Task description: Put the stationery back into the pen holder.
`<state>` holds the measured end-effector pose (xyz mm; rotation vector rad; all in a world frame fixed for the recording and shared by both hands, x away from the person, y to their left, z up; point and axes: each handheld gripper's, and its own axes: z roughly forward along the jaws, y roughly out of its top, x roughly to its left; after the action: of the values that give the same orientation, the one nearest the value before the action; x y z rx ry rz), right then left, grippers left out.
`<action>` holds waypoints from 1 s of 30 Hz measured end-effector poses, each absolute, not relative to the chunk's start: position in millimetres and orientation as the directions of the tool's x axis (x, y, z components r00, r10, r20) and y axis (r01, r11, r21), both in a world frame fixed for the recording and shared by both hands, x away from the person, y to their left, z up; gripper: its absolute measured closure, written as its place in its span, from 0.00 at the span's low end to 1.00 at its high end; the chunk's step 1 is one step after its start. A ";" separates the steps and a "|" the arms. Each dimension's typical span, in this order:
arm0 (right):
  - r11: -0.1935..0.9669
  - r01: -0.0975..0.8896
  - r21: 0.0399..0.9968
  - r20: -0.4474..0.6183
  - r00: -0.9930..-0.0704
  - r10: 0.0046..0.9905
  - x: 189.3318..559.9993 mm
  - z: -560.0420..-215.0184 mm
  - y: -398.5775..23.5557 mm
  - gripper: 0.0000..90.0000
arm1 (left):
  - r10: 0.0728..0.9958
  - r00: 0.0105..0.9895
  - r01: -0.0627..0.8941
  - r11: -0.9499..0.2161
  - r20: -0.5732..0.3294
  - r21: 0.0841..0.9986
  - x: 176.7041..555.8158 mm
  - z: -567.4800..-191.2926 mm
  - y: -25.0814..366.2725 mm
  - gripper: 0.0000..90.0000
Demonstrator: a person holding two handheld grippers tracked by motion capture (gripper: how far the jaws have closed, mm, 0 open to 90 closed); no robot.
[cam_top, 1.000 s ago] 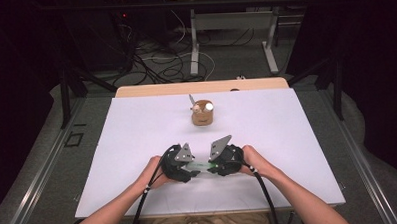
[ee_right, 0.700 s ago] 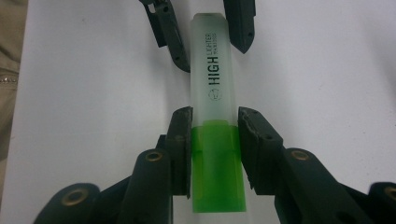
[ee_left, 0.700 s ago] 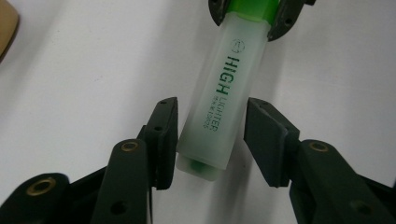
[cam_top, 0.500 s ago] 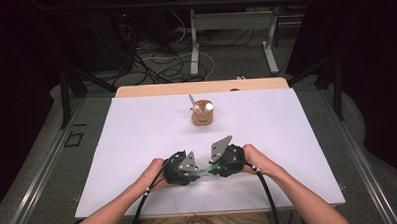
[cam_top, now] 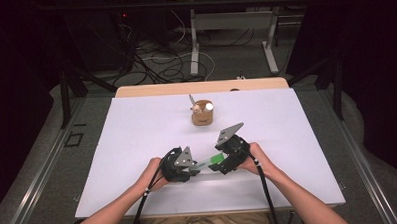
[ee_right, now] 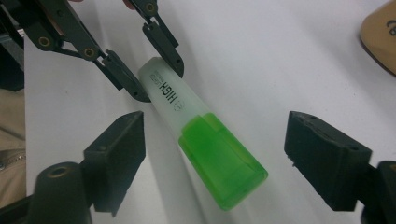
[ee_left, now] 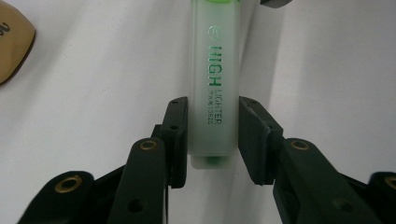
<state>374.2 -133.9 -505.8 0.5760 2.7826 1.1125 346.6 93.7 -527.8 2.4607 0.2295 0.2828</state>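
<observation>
Since the earlier pictures both hands have drawn slightly nearer the front edge of the desk, and the right tool's jaws have just been opening, with the marker's green cap between them but no longer pressed.

At the left, the left tool (cam_top: 189, 168) is clenched on the highlighter (ee_left: 214, 88): in the left gripper view its pads press both flat sides of the pale barrel close to the butt end. That pen hangs just above the white desk (cam_top: 137, 129), near the middle of its front edge, bridging the two tools.

To the right, the right tool (cam_top: 217, 164) stands released, its pads well apart on either side of the cap (ee_right: 224, 168), touching neither face.

By my reading the step in hand is uncapping, or a handover, caught at a regrip. Next the right tool would need to close squarely on the cap and pull straight along the barrel.

The highlighter is a flat, frosted, translucent body with green lettering and a bright green see-through cap. Toward the back edge sits a small brown pot (cam_top: 202, 112).
</observation>
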 end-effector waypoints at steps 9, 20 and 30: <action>0.641 0.358 0.680 0.084 -0.905 0.417 376.5 -508.3 -138.0 0.15 | 0.292 0.946 0.135 -0.752 0.141 0.646 348.4 -526.2 95.8 0.73; 0.553 0.439 0.708 0.127 -0.850 0.512 383.0 -507.0 -139.7 0.15 | 0.487 0.869 0.277 -0.619 0.084 0.735 350.7 -529.1 96.4 0.73; 0.504 0.496 0.707 0.166 -0.809 0.564 394.0 -505.6 -130.7 0.22 | 0.598 0.799 0.350 -0.551 0.066 0.758 353.5 -538.3 93.0 0.73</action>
<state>394.0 -130.7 -505.6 0.9362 2.6488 1.2013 353.5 93.0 -538.3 2.2037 0.6971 0.4078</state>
